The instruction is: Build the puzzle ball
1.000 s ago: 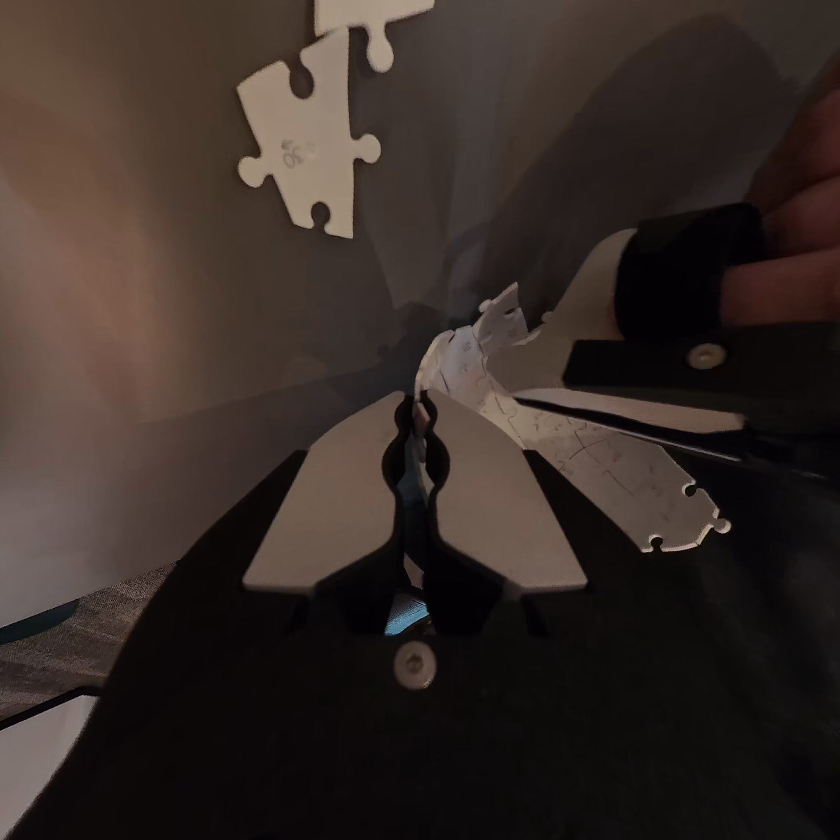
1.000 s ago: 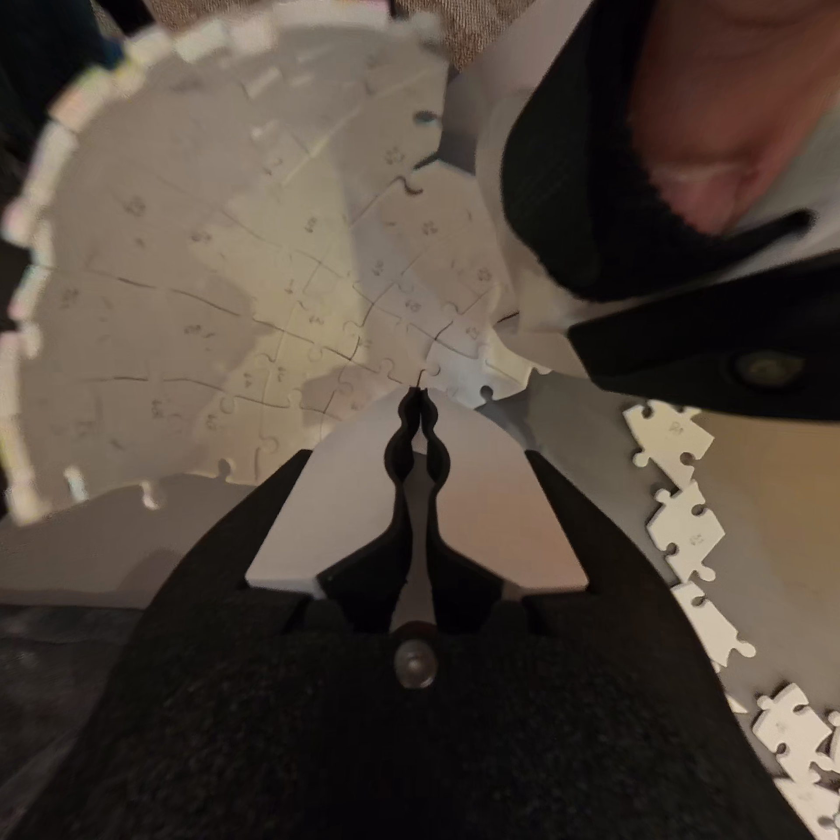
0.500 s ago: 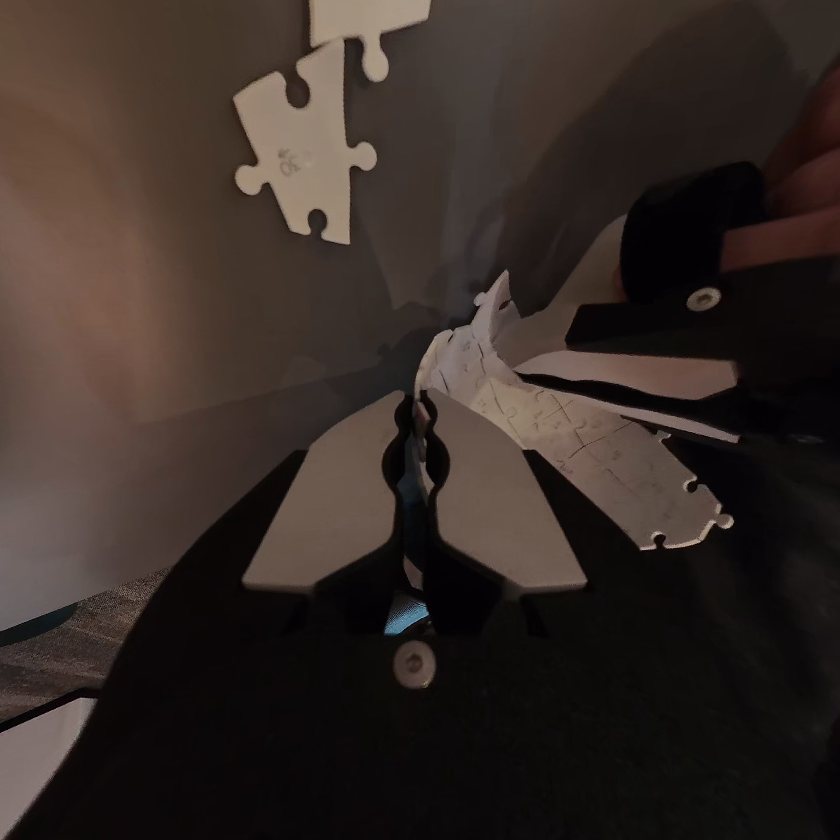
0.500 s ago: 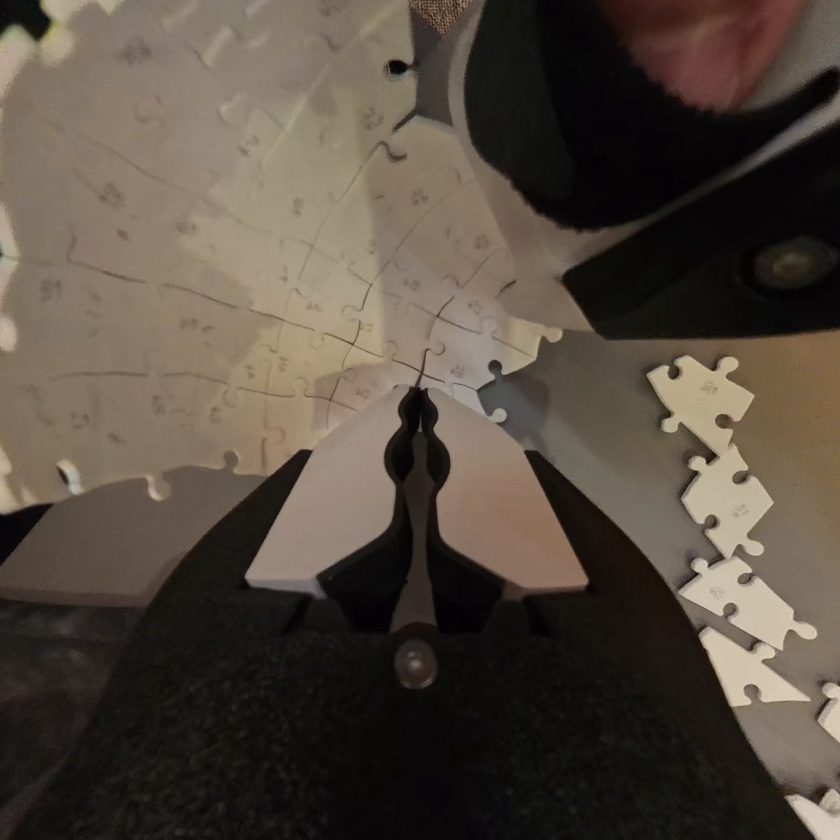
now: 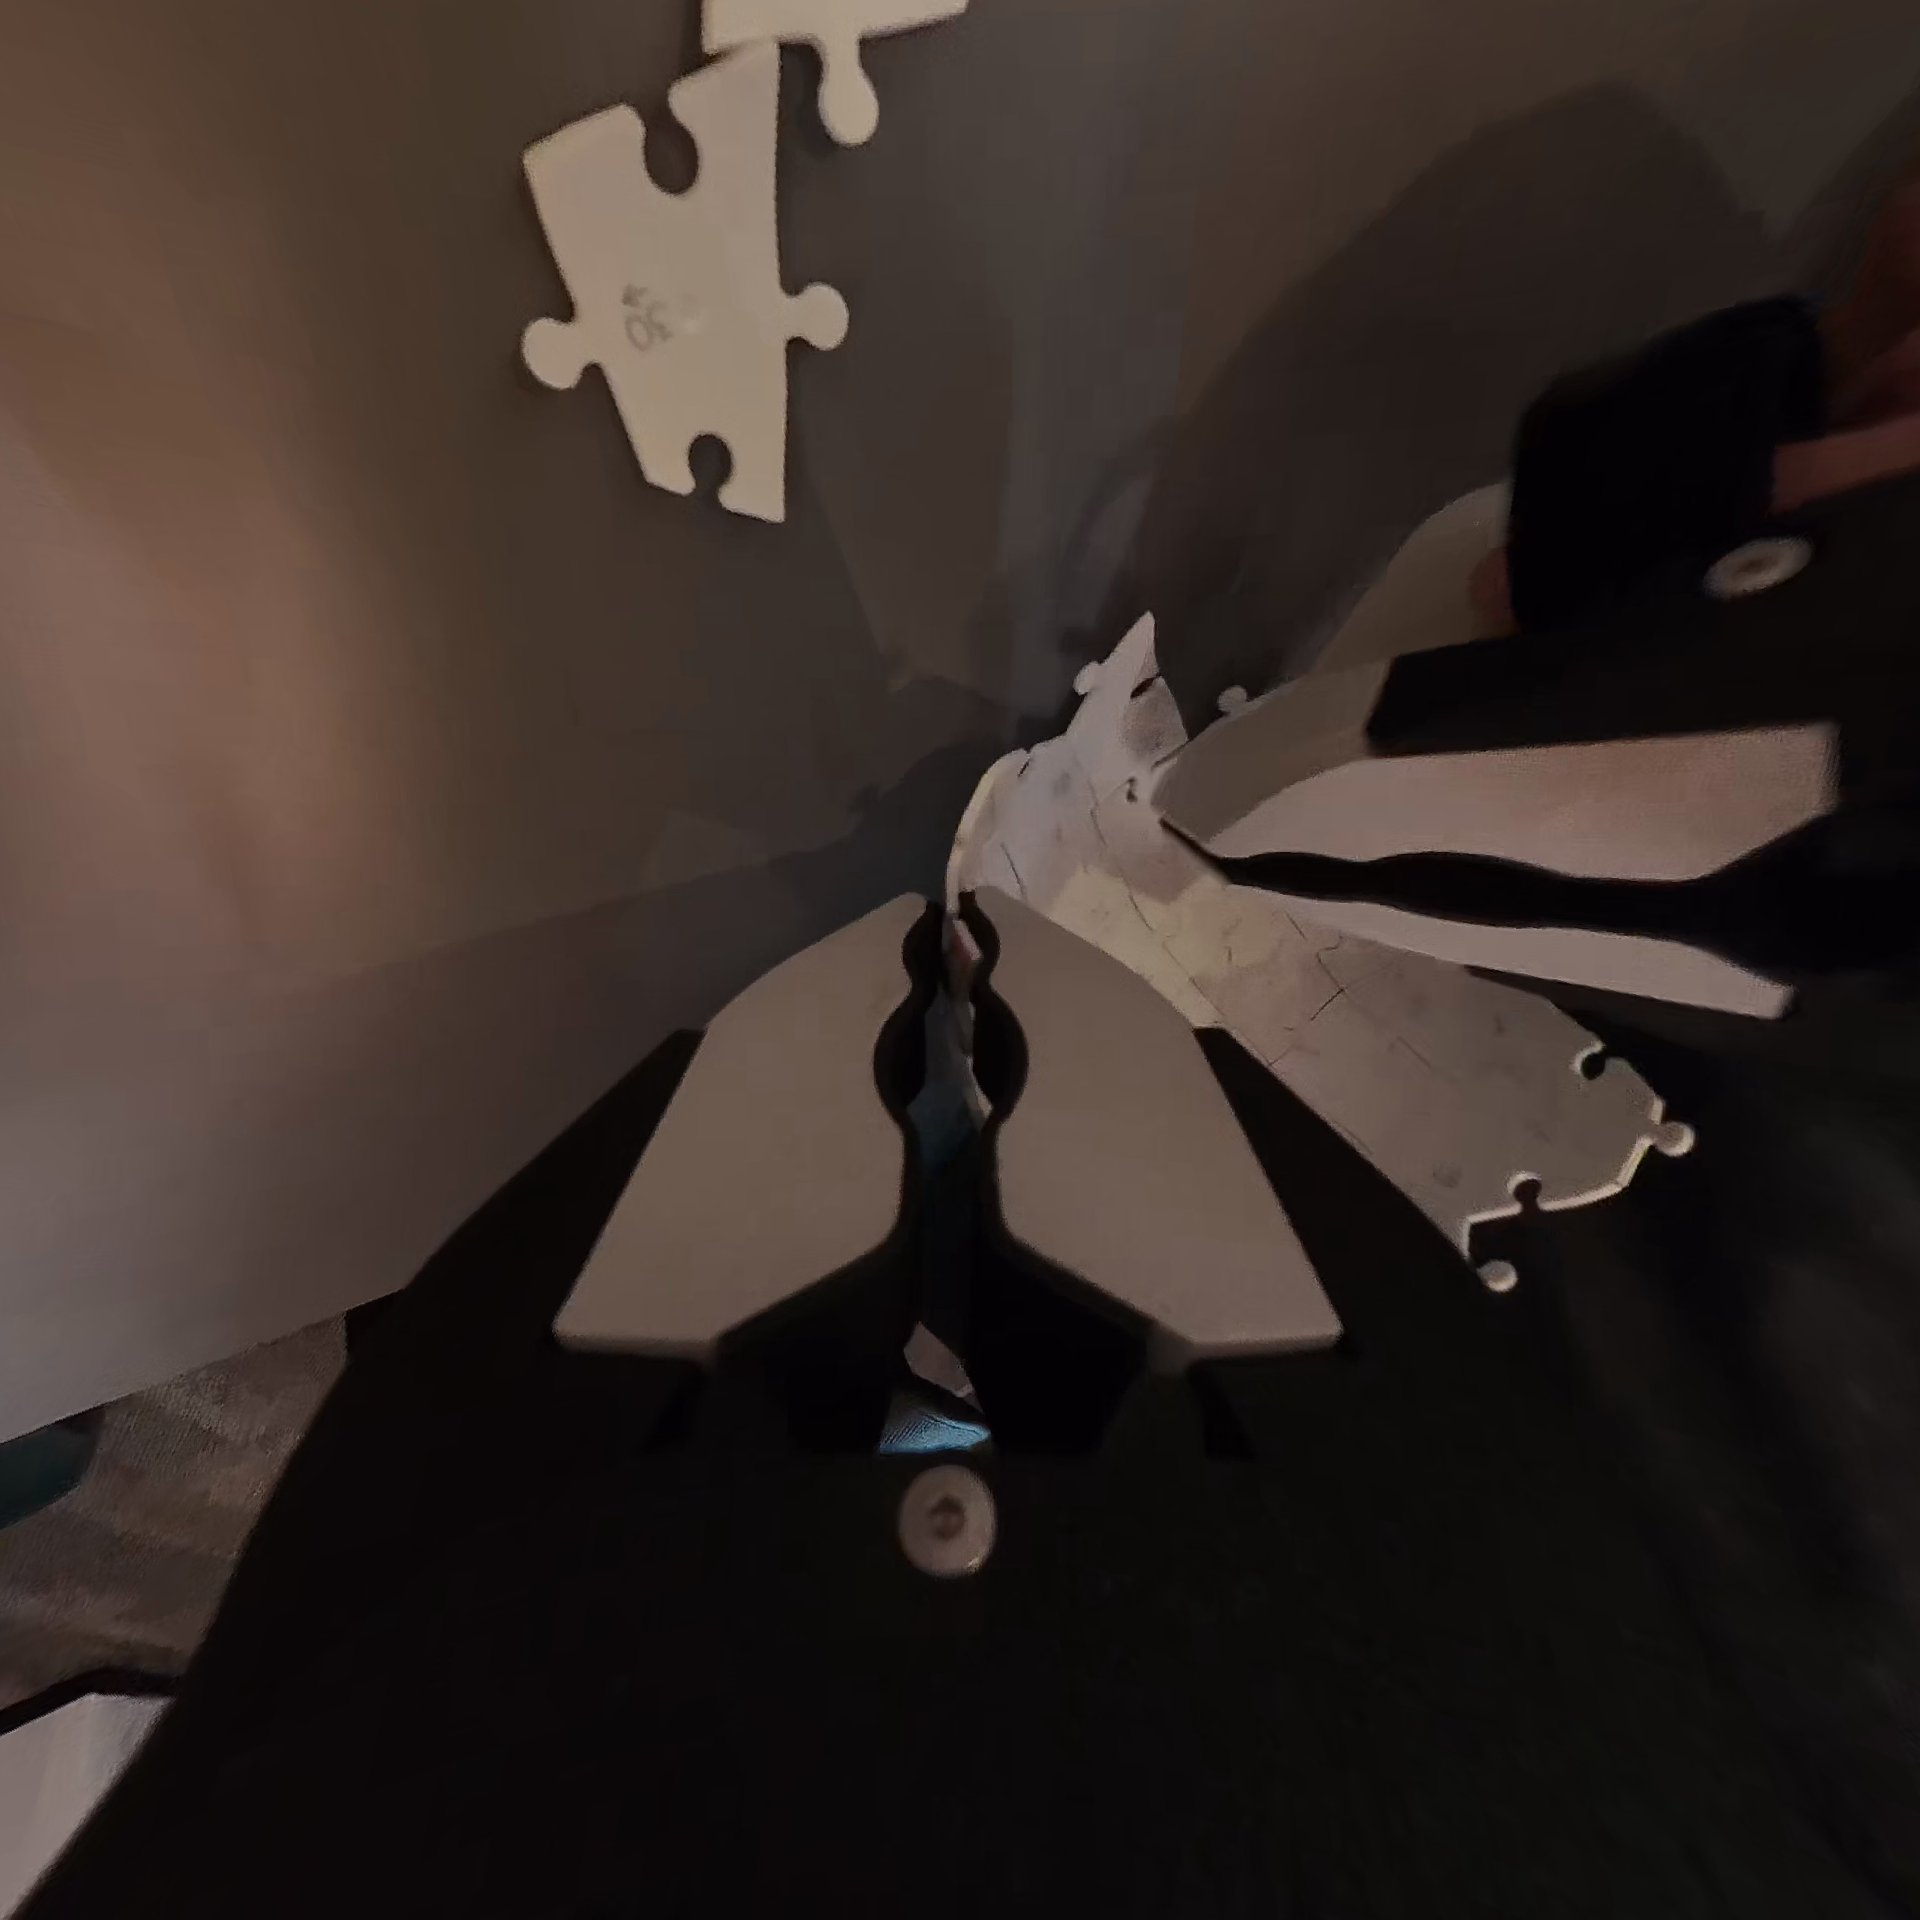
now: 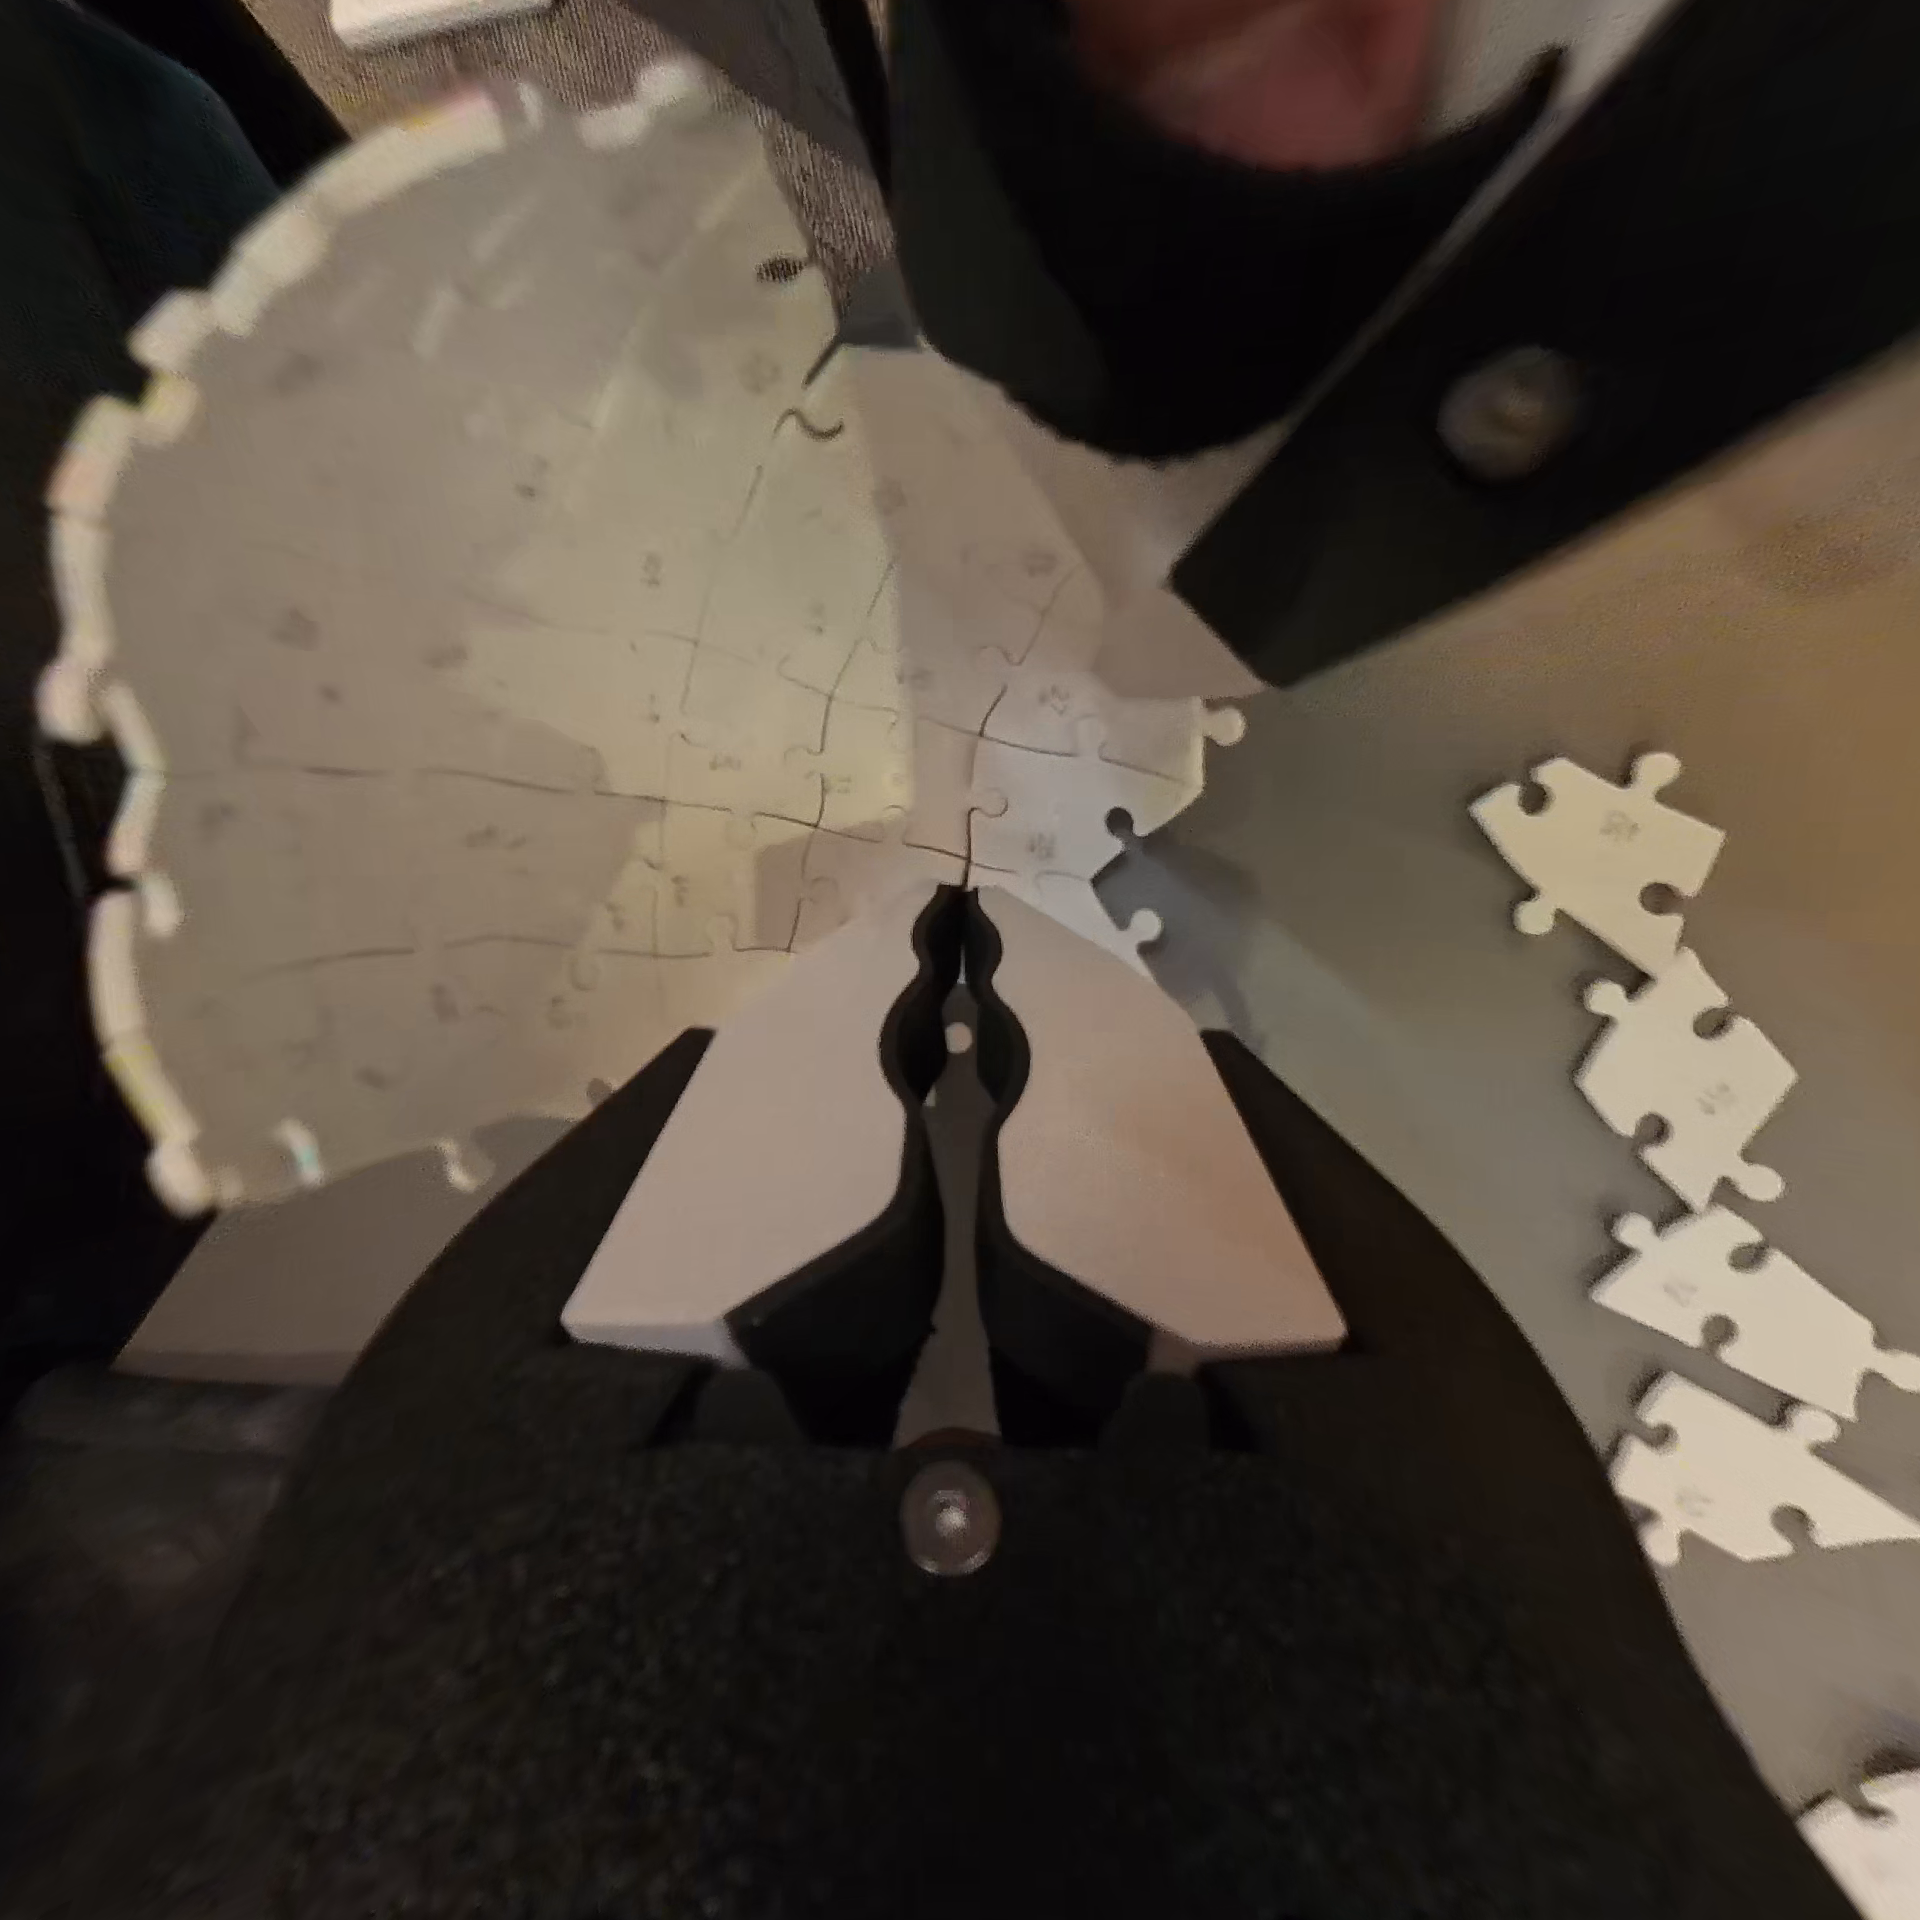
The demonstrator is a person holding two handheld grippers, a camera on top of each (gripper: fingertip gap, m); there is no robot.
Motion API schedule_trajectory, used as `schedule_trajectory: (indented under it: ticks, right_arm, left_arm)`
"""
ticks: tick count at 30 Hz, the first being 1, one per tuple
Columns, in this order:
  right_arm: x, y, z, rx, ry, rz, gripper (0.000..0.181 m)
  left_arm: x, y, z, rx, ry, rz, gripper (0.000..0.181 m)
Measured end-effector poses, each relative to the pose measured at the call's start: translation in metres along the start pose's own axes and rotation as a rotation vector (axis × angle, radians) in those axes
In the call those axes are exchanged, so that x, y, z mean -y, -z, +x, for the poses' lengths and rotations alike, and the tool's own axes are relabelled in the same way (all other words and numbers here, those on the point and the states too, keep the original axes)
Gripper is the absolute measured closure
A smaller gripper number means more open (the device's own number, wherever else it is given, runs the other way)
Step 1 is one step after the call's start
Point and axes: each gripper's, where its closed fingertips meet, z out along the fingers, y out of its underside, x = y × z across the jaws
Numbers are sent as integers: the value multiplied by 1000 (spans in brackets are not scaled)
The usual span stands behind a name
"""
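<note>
The partly built puzzle ball (image 6: 499, 727) is a curved white shell of joined pieces, seen from its inner side with a knobbed rim. My right gripper (image 6: 961, 896) is shut on the shell's rim at its near right edge. A piece knob shows between the fingers. My left gripper (image 5: 961, 920) is shut on another part of the same shell (image 5: 1351, 1049), which curves away to the right. In the left wrist view the right gripper (image 5: 1174, 831) comes in from the right and clamps the shell. In the right wrist view the left gripper's black body (image 6: 1403, 499) and a hand fill the upper right.
Several loose white pieces lie in a row on the grey table at the right (image 6: 1600, 852) (image 6: 1683, 1081) (image 6: 1745, 1309). Two more loose pieces (image 5: 675, 312) (image 5: 831, 42) lie ahead of the left gripper. Carpet floor (image 5: 156, 1455) shows past the table's edge. Spacing between my two grippers at the tips: around 5 cm.
Both grippers have stayed shut on the shell. The shell has turned, so more of its far rim shows in the right view. The right gripper has risen in the left view.
</note>
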Motion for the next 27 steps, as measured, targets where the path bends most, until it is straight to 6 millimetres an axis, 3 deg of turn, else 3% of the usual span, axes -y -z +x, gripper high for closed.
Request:
schedule_trajectory:
  ticks: [5, 18, 24, 27]
  right_arm:
    - [-3, 19, 1, 0, -32, 37, 181]
    - [-3, -13, -9, 48, -15, -25, 181]
    - [-3, -11, -8, 64, -17, -15, 181]
    - [3, 5, -2, 55, -43, 65, 181]
  left_arm:
    - [-2, 0, 0, -12, 5, 62, 179]
    - [-3, -1, 1, -34, 30, 114, 179]
    - [-4, -1, 1, -41, 30, 131, 179]
    - [-5, -1, 1, -39, 26, 132, 179]
